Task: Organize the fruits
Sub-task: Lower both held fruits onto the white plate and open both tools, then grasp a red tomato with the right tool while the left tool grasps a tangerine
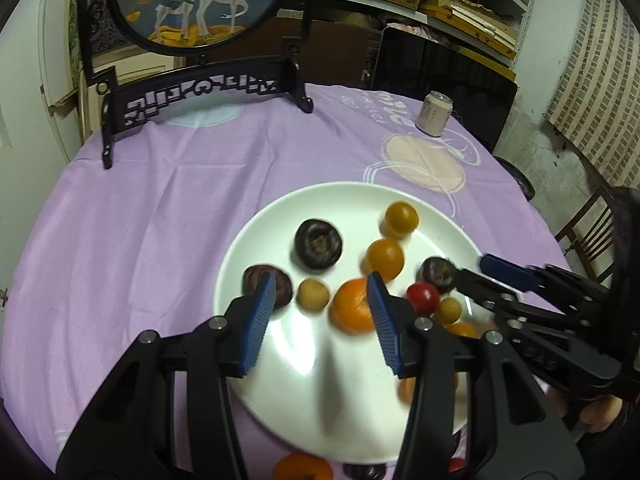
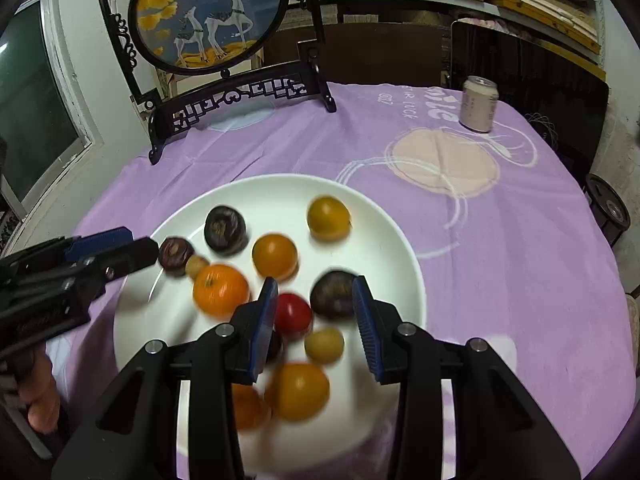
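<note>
A lilac tablecloth [image 1: 168, 216] is covering the round table; shelves of flat boxes are filling the upper right of both views. A dark carved stand with a deer panel [image 2: 208, 16] is standing at the upper left, and a pale drink can [image 2: 479, 103] is sitting upright at the upper right, well apart from the fruit.

A white plate [image 1: 280, 368] is lying at centre frame, holding the fruit: a tangerine [image 2: 220, 289], a red tomato [image 2: 292, 316], yellow-orange tomatoes [image 1: 401, 219], dark round fruits [image 1: 319, 243] and small tan ones [image 1: 313, 295]. Several are showing blurred.

Left gripper [image 1: 322, 280]: jaws standing apart, hanging over the plate's lower left part, nothing between them. In the left view one more orange fruit and a dark one are lying on the cloth below the plate, at the bottom edge.

Right gripper [image 2: 316, 284]: jaws also apart, hanging over the plate's lower right part, holding nothing; the red tomato is showing in the gap beside its left finger.
</note>
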Motion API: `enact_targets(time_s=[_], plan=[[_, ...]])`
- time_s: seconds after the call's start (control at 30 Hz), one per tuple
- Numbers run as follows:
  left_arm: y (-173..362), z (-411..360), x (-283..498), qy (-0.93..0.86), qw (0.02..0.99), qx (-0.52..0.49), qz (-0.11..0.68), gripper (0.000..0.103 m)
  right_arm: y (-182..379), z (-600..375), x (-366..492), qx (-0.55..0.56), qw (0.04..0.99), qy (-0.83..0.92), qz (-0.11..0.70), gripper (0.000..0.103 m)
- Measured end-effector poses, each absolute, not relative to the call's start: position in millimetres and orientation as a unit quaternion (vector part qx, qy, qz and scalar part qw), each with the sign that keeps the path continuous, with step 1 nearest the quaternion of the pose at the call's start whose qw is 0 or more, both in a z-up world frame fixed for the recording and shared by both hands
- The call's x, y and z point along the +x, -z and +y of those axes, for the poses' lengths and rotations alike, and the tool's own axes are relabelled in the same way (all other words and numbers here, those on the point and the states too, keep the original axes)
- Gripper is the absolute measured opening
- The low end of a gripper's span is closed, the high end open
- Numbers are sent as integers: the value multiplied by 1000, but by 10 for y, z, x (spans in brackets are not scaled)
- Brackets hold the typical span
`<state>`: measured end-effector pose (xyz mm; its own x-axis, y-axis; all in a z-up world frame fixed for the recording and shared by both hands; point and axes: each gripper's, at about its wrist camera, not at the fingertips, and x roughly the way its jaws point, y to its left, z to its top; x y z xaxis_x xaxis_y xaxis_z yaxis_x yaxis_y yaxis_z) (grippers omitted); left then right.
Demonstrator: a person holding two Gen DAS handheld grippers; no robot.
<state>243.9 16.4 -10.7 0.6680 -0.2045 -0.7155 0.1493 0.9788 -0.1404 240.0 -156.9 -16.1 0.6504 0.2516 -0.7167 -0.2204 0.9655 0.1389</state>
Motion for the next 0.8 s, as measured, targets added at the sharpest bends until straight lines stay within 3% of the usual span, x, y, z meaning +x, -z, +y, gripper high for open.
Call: enact_targets(time_s=[0.23, 0.4, 0.8], plan=[[-51, 245, 2191, 100, 925, -33, 365, 50, 124, -1556, 1591, 13, 907, -159, 389, 40], [-171, 271, 1980, 113, 932, -37, 343, 54, 336, -1372, 997, -7, 870, -225, 438, 40], [211, 714, 1358, 83, 921, -57, 376, 58, 615, -1217, 1089, -15, 852, -221, 475, 37]])
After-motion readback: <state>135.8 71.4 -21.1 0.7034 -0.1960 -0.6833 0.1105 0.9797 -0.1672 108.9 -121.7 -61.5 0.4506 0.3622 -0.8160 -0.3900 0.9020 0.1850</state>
